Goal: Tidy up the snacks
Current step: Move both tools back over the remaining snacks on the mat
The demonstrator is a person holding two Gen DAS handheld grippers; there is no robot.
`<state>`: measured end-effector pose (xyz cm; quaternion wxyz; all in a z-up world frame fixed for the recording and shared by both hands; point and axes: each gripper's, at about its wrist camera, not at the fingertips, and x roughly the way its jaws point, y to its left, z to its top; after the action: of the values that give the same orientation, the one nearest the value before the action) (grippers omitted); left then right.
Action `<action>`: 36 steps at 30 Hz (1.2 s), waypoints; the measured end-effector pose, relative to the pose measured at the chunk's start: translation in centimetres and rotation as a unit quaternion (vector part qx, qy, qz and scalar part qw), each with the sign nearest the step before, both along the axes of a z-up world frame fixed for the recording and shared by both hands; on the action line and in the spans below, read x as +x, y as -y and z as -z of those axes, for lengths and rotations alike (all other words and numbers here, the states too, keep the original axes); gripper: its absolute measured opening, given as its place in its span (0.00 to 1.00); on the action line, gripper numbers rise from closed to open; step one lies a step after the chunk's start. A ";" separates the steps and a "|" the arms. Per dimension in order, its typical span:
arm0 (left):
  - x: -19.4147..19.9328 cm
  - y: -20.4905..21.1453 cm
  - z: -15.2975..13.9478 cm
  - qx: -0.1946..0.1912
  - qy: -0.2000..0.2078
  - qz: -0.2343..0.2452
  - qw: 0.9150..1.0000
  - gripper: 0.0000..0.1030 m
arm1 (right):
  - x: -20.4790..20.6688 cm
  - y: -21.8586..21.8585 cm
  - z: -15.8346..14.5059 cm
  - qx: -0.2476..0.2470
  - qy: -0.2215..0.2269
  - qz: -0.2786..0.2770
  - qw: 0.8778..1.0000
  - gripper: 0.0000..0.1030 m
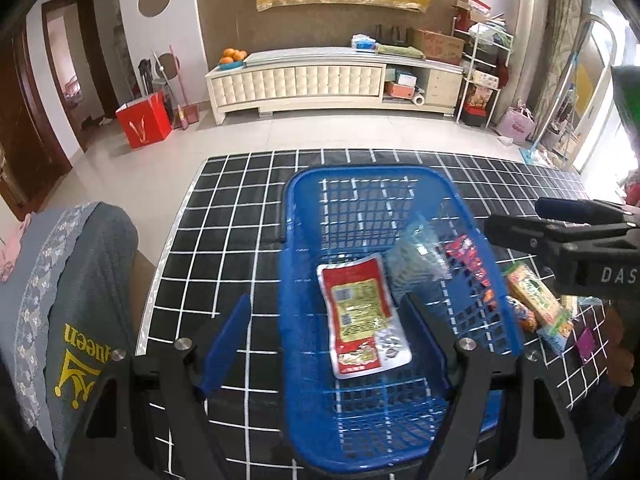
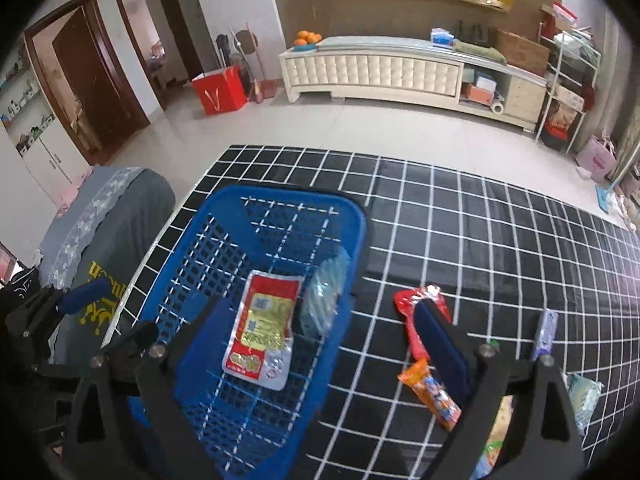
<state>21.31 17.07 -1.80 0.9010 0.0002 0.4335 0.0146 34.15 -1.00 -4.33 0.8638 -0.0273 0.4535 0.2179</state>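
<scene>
Red snack pouch (image 2: 260, 330): lies flat on the floor of the blue basket (image 2: 224, 216).
Clear wrapped snack (image 2: 324, 300): inside the basket, against its right wall.
Loose snacks: red packet (image 2: 408, 304) and orange packet (image 2: 434, 394) on the bench (image 2: 480, 240), right of the basket.
Left gripper (image 1: 332, 332): fingers apart, straddling the basket's left wall, empty.
Right gripper (image 2: 320, 344): fingers wide apart, straddling the right wall, nothing clamped.
Grey chair back (image 1: 80, 280): left of the bench.
</scene>
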 end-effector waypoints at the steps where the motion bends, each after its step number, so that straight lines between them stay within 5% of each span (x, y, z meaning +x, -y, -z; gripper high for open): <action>1: -0.1 0.5 -0.3 0.000 0.002 0.003 1.000 0.73 | -0.2 0.5 -0.2 0.001 0.002 0.001 1.000 0.93; 18: 0.3 13.0 -2.1 -0.016 0.010 0.089 0.996 0.73 | -2.8 15.6 -0.9 -0.011 0.003 0.100 0.995 0.93; 21: 0.4 15.9 -1.8 -0.012 0.007 0.114 0.993 0.81 | -3.2 18.1 -0.5 -0.011 -0.003 0.116 0.993 0.93; 26: 0.9 21.0 -1.0 0.004 -0.007 0.159 0.987 0.81 | -3.6 22.0 0.3 -0.014 -0.011 0.136 0.991 0.93; 36: 3.5 26.9 2.4 -0.021 -0.066 0.164 0.984 0.81 | -2.9 29.3 4.6 -0.011 -0.067 0.190 0.979 0.93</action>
<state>24.81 -9.86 -4.18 0.8606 0.0534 0.4861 -0.1423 31.24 -30.26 -8.98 0.8567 0.0648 0.5096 0.0466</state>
